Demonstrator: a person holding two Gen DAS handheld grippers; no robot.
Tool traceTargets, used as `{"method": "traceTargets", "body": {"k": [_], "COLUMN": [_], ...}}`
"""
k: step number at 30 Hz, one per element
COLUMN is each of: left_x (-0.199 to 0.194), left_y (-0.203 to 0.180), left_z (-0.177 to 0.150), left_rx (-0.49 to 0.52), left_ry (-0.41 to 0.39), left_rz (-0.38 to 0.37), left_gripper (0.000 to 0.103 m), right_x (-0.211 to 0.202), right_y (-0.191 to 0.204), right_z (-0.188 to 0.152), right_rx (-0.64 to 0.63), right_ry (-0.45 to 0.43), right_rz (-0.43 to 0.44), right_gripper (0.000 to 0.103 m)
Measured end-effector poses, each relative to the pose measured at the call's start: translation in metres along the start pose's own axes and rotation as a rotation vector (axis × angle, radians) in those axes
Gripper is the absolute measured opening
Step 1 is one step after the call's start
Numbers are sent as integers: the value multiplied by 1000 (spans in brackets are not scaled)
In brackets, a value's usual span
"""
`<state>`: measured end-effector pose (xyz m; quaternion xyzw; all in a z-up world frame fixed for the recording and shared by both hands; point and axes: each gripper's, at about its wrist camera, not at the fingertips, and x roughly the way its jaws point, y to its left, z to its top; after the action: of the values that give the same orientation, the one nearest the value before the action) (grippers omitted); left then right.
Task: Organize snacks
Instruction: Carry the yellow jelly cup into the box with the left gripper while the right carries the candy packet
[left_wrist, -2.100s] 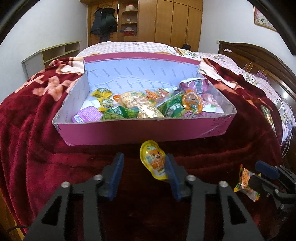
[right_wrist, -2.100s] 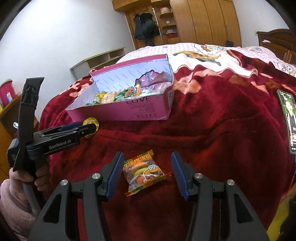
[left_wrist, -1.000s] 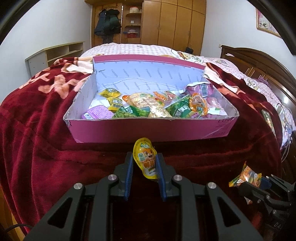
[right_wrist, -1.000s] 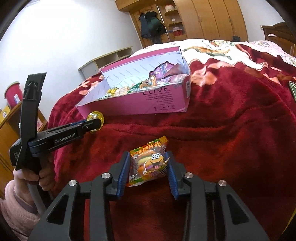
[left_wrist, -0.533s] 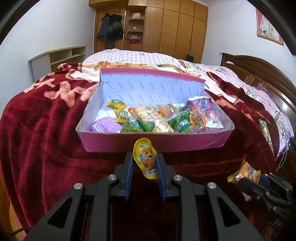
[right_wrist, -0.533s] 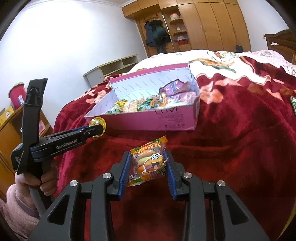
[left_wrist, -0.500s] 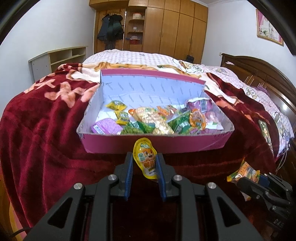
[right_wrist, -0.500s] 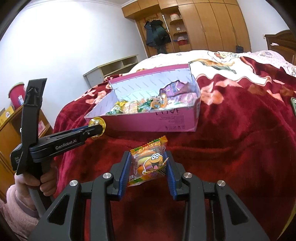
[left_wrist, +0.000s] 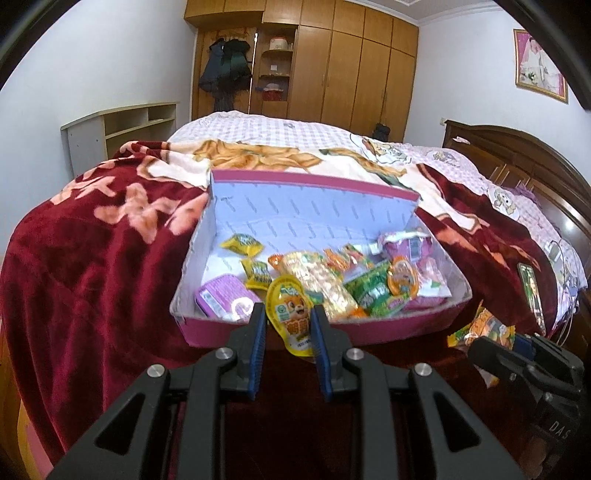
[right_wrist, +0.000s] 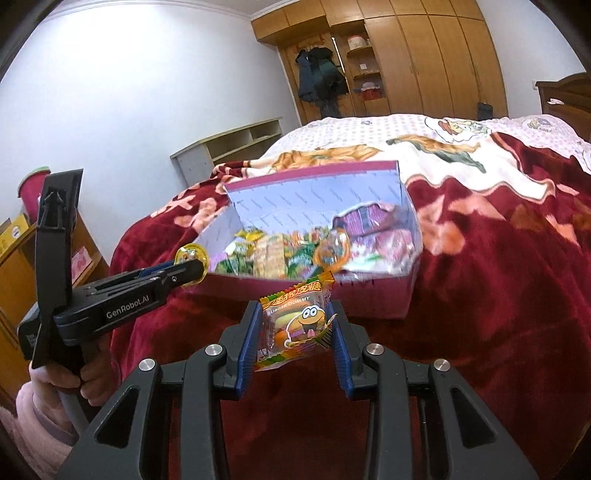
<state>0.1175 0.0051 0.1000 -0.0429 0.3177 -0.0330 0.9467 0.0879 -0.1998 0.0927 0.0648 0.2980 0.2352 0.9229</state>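
Red blanket (left_wrist: 92, 258), pink box (left_wrist: 295, 328) ahead; L tool (left_wrist: 287, 325) clamped on jelly pouch (left_wrist: 291, 314), R tool (right_wrist: 295, 332) on gummy pack (right_wrist: 295, 325).

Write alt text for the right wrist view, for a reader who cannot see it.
The right gripper clamps a burger gummy packet above a red blanket, just short of a pink box full of snacks. At left, a hand holds the left gripper, shut on a yellow jelly cup.

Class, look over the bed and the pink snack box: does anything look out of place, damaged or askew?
A phone lies face-up on the red blanket, apart from the snacks. The pink box looks intact; its snacks lie jumbled rather than sorted. Nothing has spilled.
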Motion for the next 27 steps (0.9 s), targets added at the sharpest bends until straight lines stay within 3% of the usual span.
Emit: {"method": "traceTargets", "body": {"k": [27], "left_x": [58], "left_y": [21], "left_z": [53], "left_rx": [-15], "left_ry": [-45], "left_rz": [51], "left_gripper": [25], "right_x": [56], "right_y": [6], "right_z": [54], "right_rx": [-26], "right_ry": [-9], "right_rz": [1], "right_gripper": [37]}}
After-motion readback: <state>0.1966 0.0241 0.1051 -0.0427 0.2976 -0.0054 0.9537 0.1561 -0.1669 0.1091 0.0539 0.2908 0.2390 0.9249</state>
